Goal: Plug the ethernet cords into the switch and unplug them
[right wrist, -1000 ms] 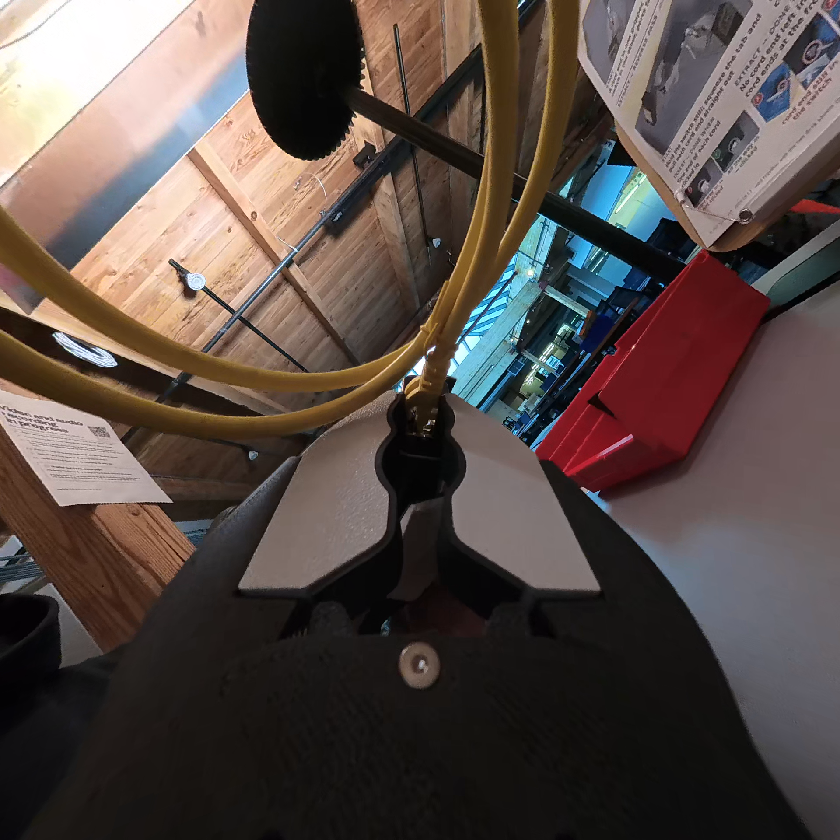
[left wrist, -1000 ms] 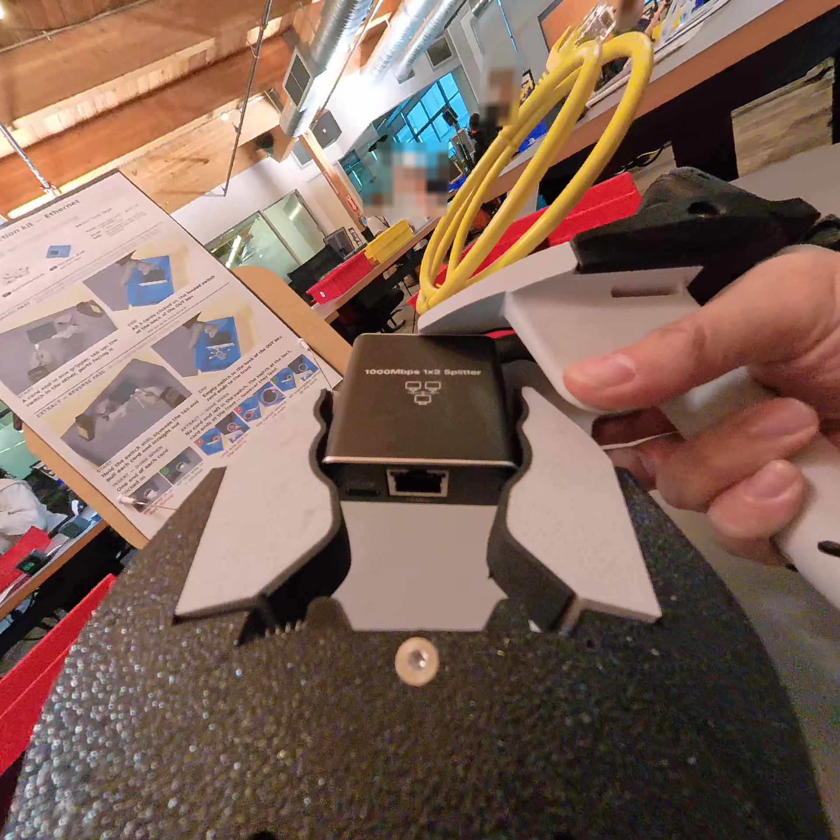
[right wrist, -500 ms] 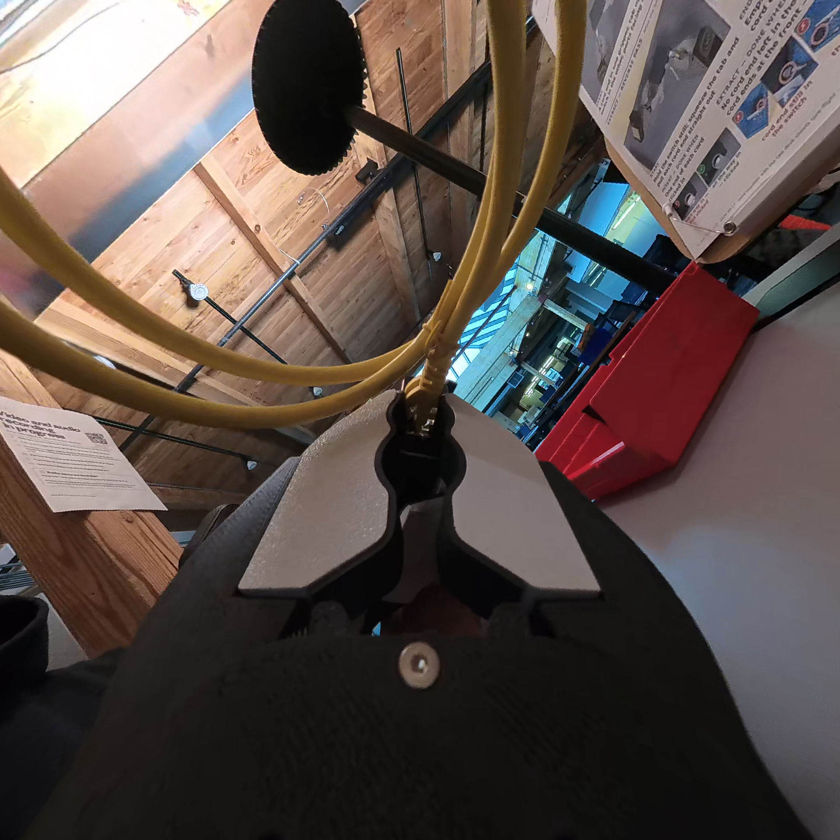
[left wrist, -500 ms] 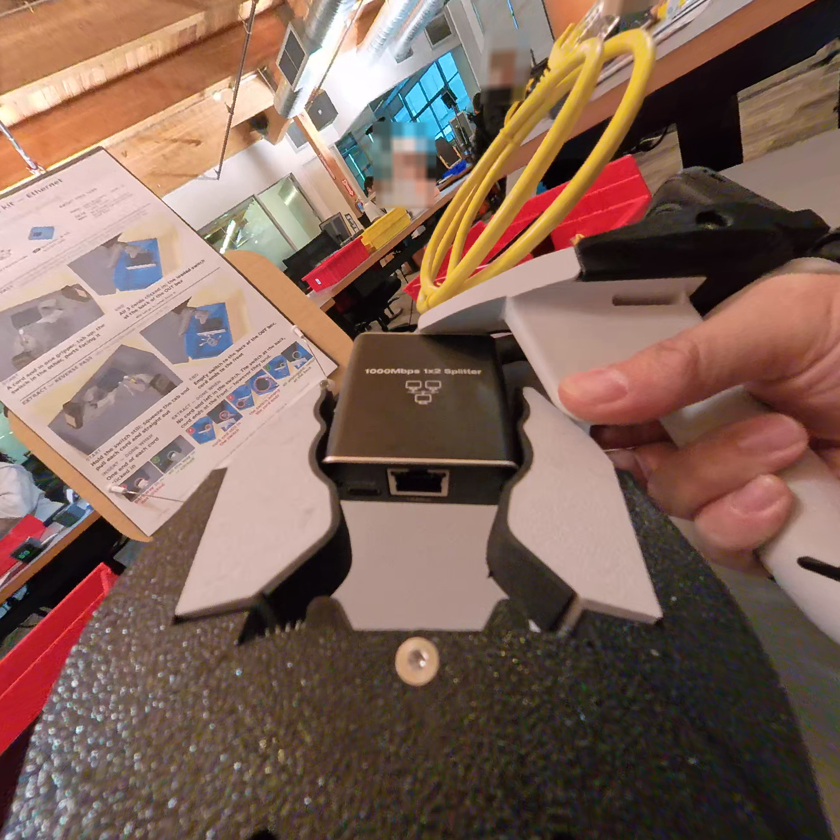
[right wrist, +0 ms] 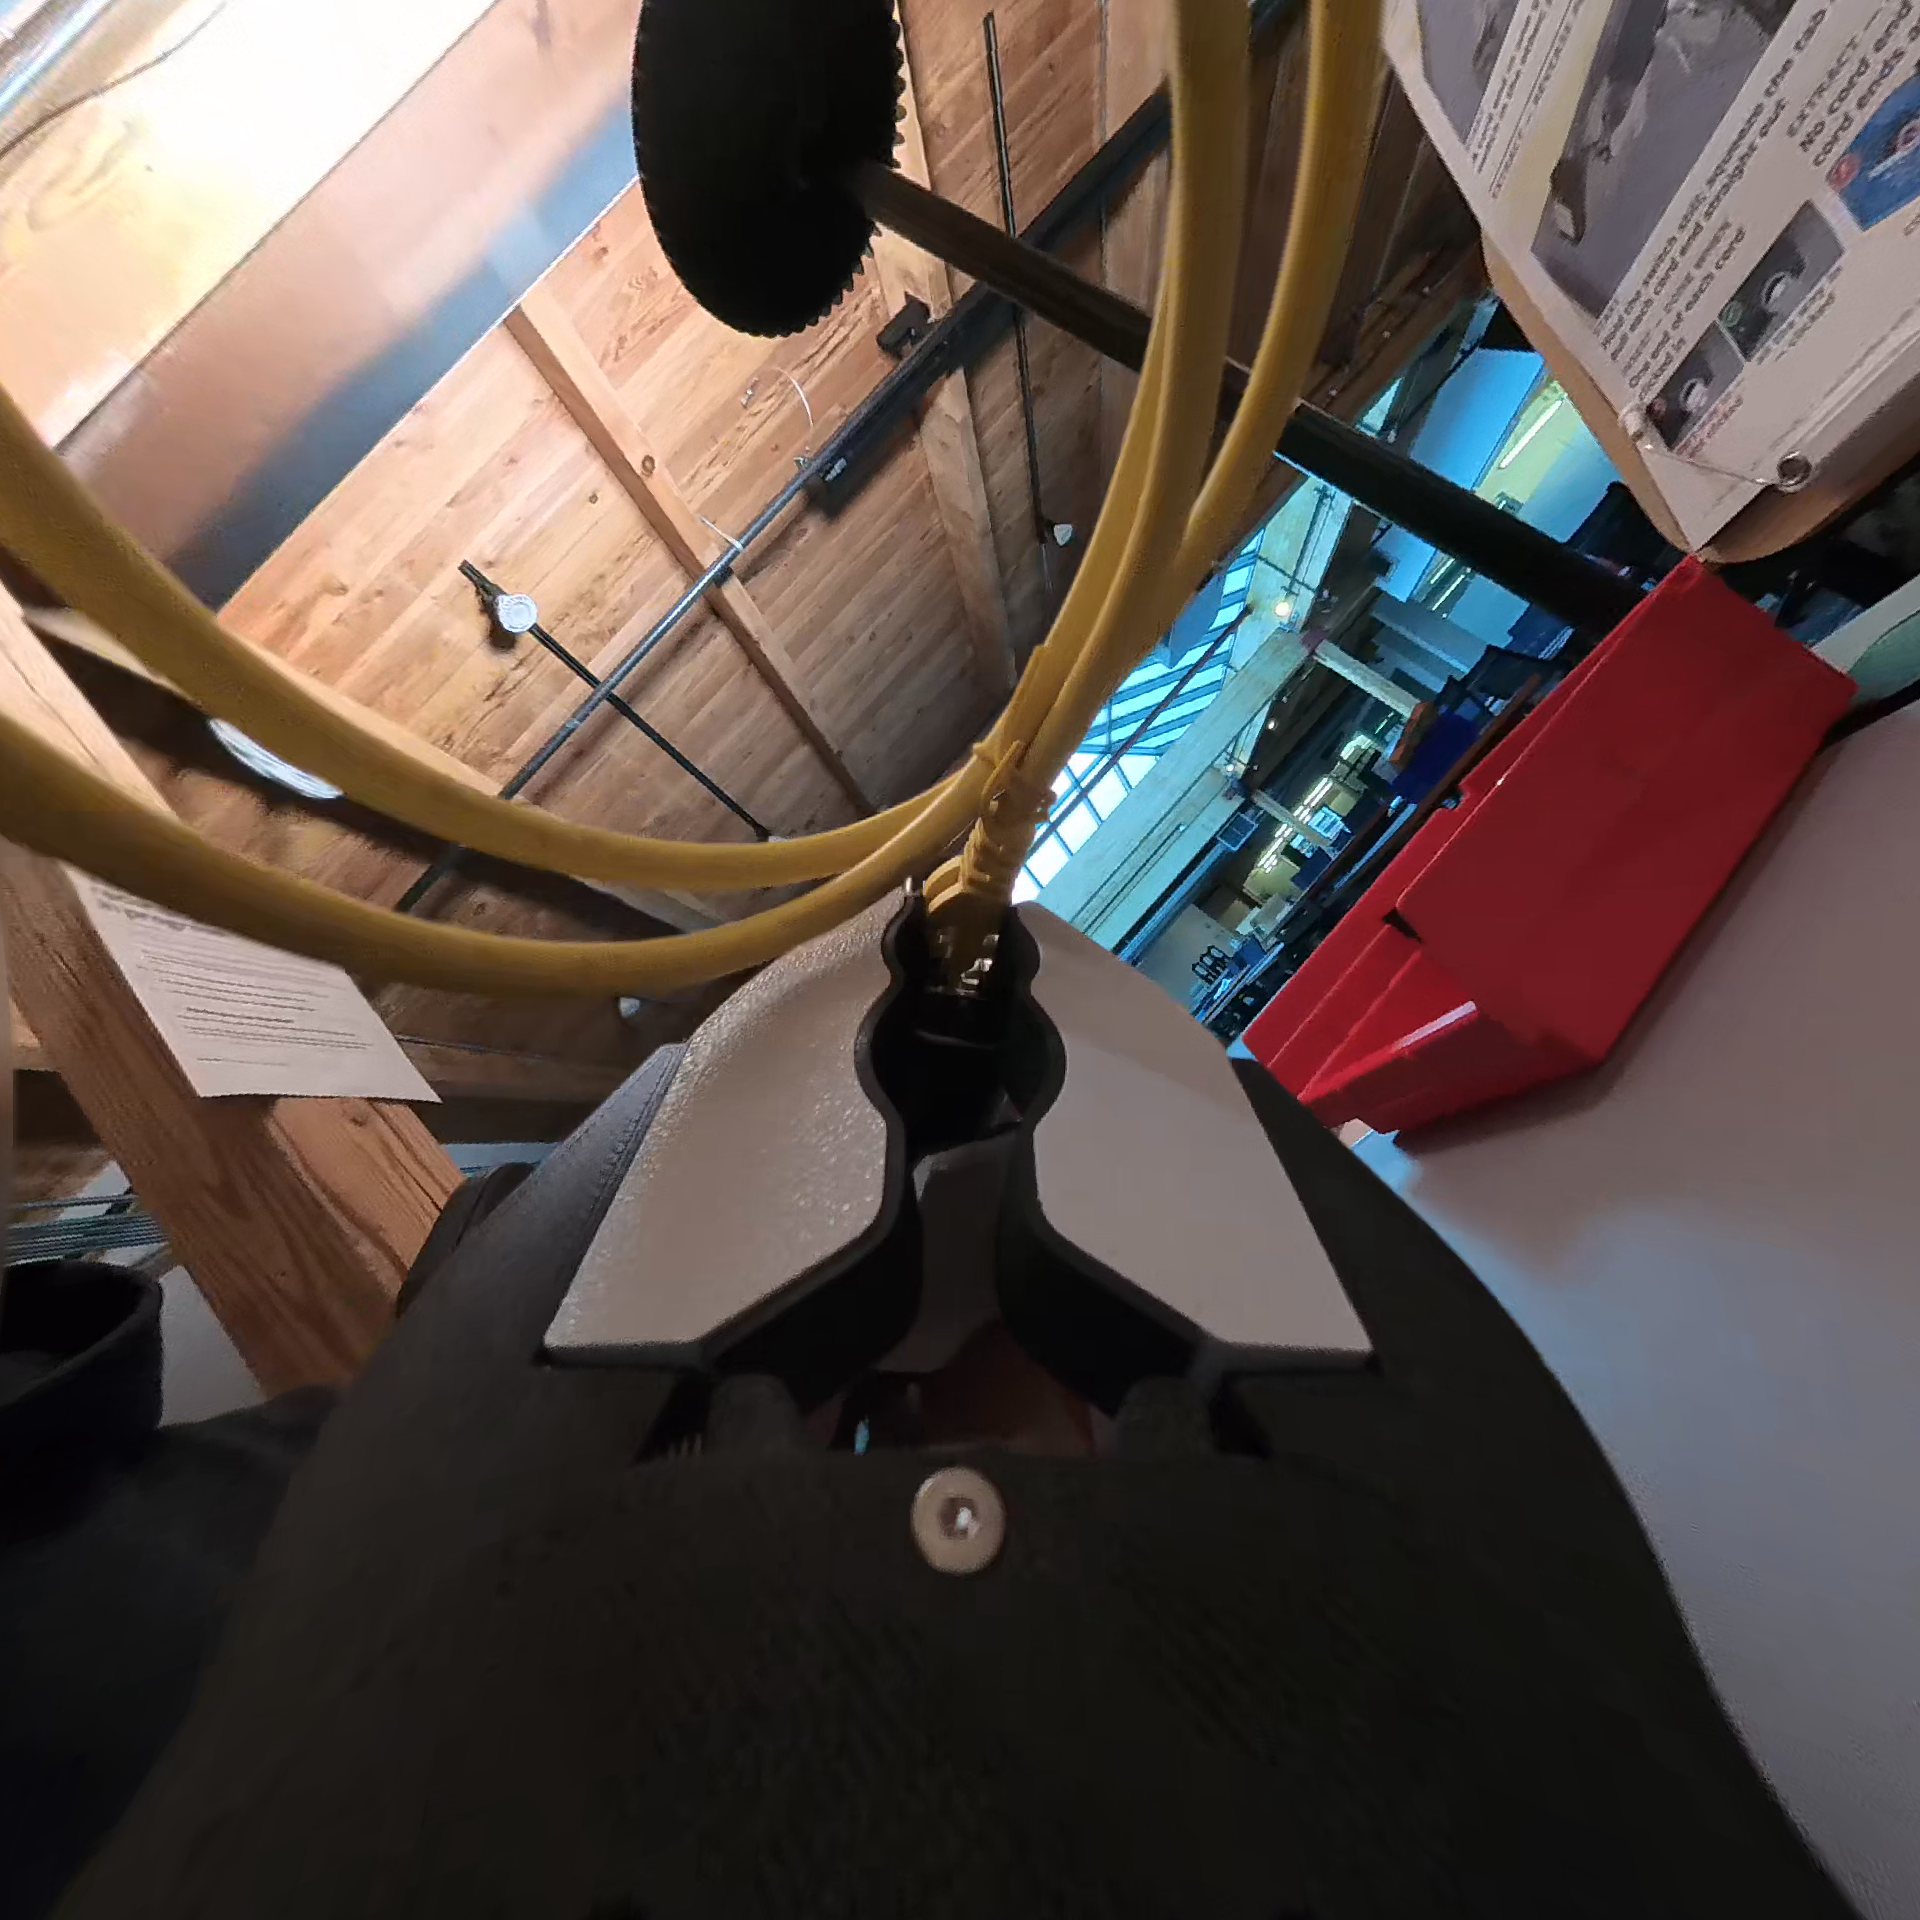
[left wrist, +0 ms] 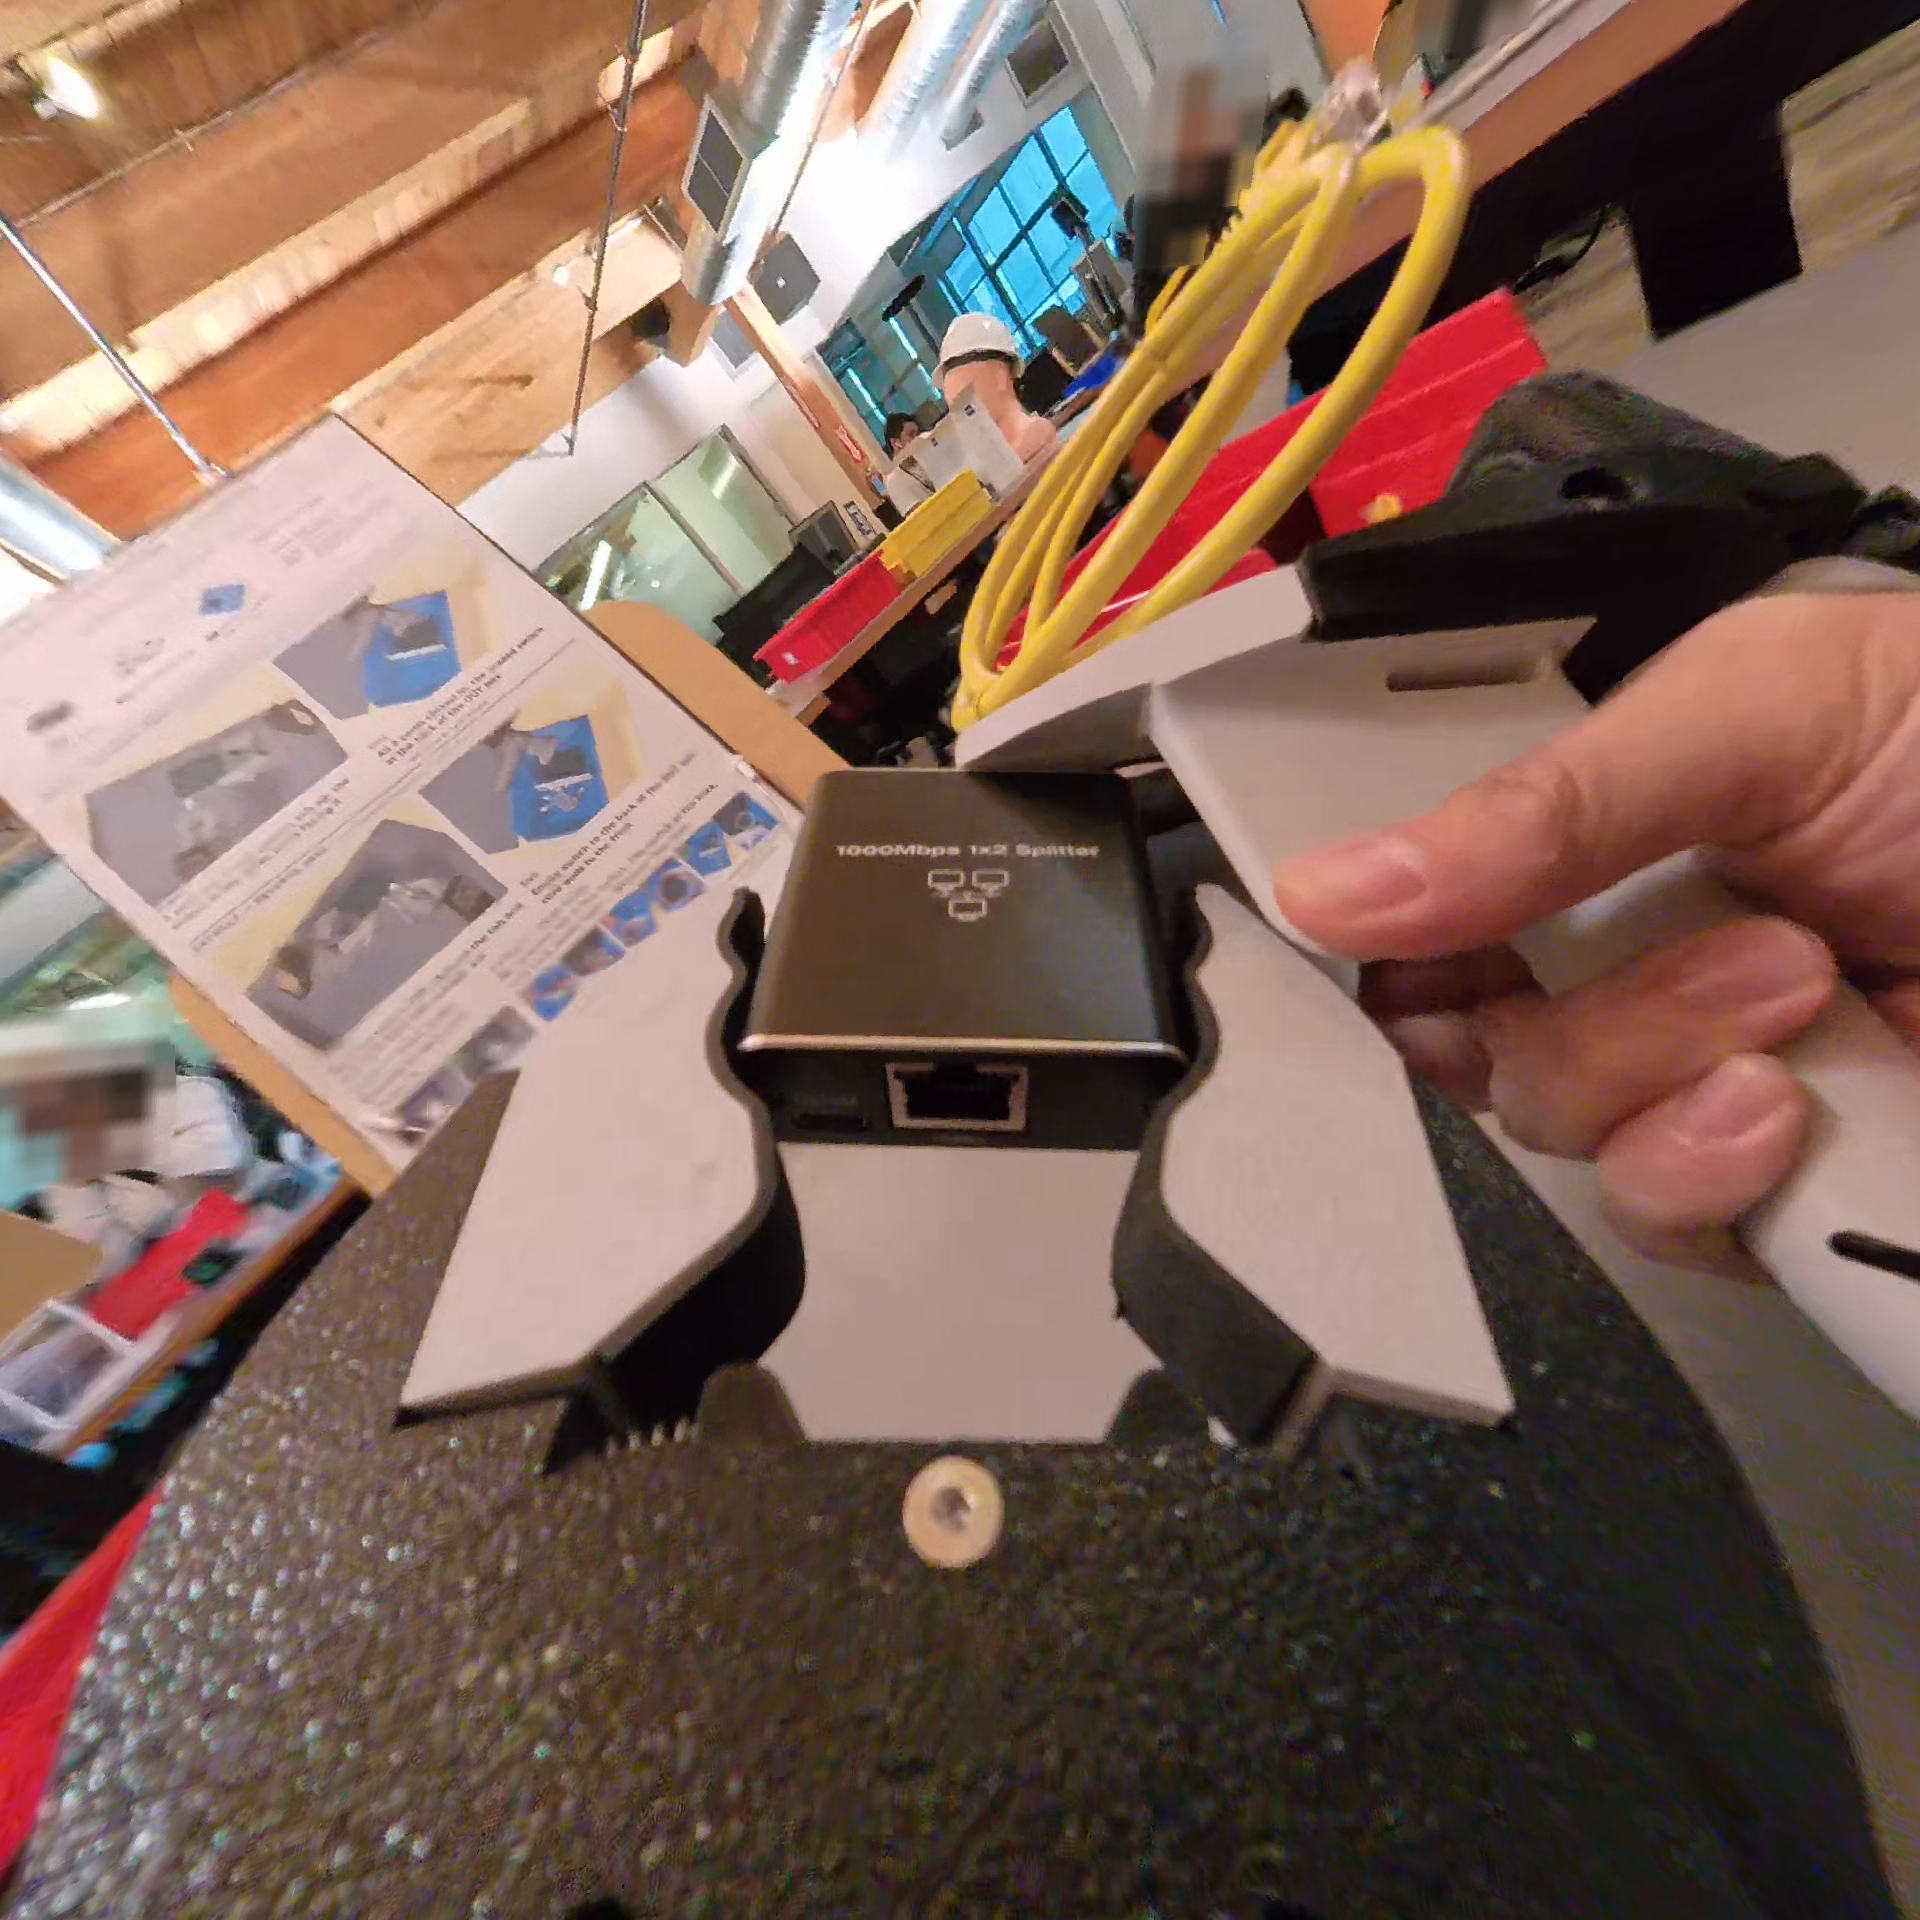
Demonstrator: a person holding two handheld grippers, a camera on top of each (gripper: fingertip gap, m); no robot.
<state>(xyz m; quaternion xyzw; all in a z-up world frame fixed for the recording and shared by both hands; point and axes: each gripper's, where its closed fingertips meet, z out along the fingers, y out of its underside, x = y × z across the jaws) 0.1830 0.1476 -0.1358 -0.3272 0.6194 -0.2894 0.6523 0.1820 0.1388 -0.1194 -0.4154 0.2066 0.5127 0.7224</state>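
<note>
Poster (left wrist: 343, 769) shifted; switch (left wrist: 961, 925) claw-clamped.

switch (left wrist: 961, 935) near port unblocked, far end crowded – right hand-held gripper (left wrist: 1049, 717), yellow cord (left wrist: 1195, 457)

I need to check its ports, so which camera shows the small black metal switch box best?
The left wrist view: the small black metal switch box sits clamped in the left gripper, one empty port facing the camera. The right wrist view shows none of it.

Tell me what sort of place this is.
Probably an open workshop or lab: long tables with red bins, exposed ducts under a wood ceiling, and an instruction sheet propped up nearby.
</note>
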